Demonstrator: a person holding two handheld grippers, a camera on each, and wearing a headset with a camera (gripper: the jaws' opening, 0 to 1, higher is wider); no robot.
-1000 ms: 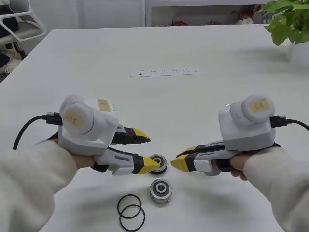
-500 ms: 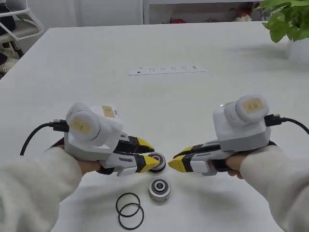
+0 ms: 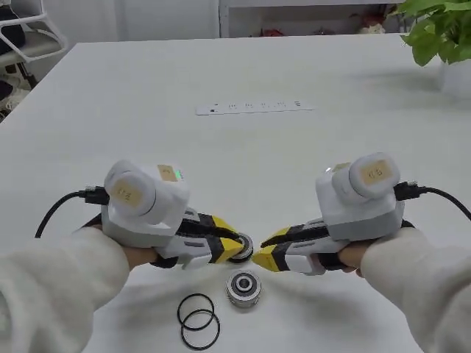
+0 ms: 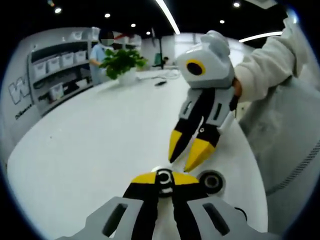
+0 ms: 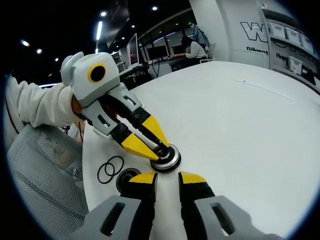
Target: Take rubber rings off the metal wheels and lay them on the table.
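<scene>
My left gripper [image 3: 234, 246] is shut on a metal wheel [image 3: 241, 245] just above the white table [image 3: 243, 162]; in the left gripper view the wheel [image 4: 164, 179] sits between my yellow tips. The right gripper [image 3: 266, 255] faces it from the right, tips a short way from the wheel, jaws slightly open with nothing between them. In the right gripper view the held wheel [image 5: 167, 158] lies just ahead of my own tips [image 5: 167, 178]. A second metal wheel [image 3: 243, 287] rests on the table below. Two black rubber rings [image 3: 198, 321] lie overlapping beside it.
A white power strip [image 3: 254, 107] lies flat mid-table. A potted plant [image 3: 438, 33] stands at the far right corner, a chair [image 3: 22, 37] beyond the far left edge. Cables [image 3: 55, 209] trail from both grippers.
The left gripper's jaws, wide apart a second ago, have come shut on the wheel. The right gripper has moved left, closer to the wheel.
</scene>
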